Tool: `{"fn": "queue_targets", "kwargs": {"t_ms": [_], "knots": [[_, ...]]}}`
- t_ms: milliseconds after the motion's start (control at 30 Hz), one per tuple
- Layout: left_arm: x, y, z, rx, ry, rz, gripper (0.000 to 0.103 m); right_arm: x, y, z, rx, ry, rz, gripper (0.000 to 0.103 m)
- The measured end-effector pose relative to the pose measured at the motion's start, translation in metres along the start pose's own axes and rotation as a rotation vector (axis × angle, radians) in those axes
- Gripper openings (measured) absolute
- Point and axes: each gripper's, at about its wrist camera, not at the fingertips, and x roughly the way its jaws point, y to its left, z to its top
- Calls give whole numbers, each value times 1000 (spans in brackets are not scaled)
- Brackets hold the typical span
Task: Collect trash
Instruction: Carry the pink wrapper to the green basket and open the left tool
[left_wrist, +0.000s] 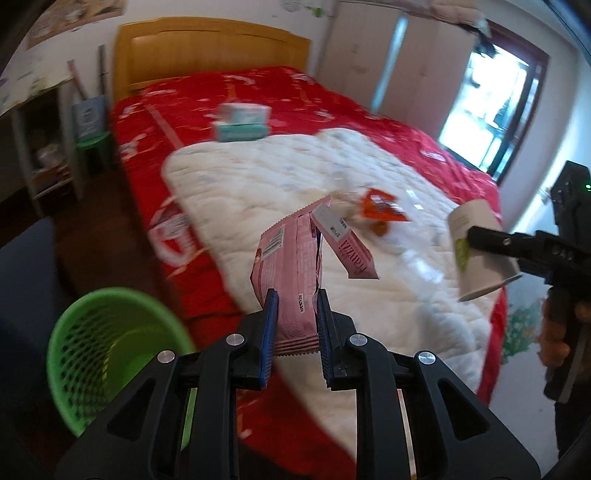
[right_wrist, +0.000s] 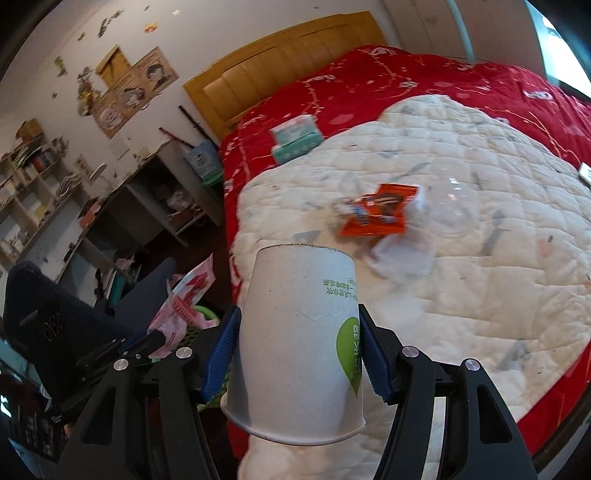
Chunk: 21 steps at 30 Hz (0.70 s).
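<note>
My left gripper (left_wrist: 295, 299) is shut on a pink snack wrapper (left_wrist: 288, 266) and holds it in the air beside the bed. A green mesh trash basket (left_wrist: 88, 332) stands on the floor at lower left. My right gripper (right_wrist: 297, 321) is shut on an upside-down white paper cup (right_wrist: 295, 332) with a green leaf mark; the cup also shows in the left wrist view (left_wrist: 480, 251). An orange wrapper (right_wrist: 376, 216) and a clear plastic lid (right_wrist: 454, 210) lie on the white quilt (right_wrist: 480, 277). The left gripper with the pink wrapper (right_wrist: 184, 306) appears at lower left in the right wrist view.
The bed has a red cover (left_wrist: 258, 92) and a wooden headboard (left_wrist: 207, 48). Two tissue packs (left_wrist: 242, 122) lie near the pillow end. A desk with shelves (right_wrist: 92, 206) stands left of the bed. A dark chair (right_wrist: 55, 314) stands near the basket. A window (left_wrist: 487, 110) is at the right.
</note>
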Motion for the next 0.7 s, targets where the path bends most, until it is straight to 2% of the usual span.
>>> {"fn": "queue_targets", "kwargs": {"t_ms": [267, 633, 667, 700], "knots": [[-18, 73, -36, -127, 49, 143, 20, 22, 48, -5, -72, 33, 45, 60], [-10, 142, -81, -281, 154, 227, 23, 62, 101, -14, -151, 106, 97, 60], [-8, 145, -83, -287, 159, 228, 26, 65, 105, -15, -155, 111, 101, 60], [-6, 149, -86, -298, 167, 226, 38, 68, 108, -16, -159, 116, 105, 60]]}}
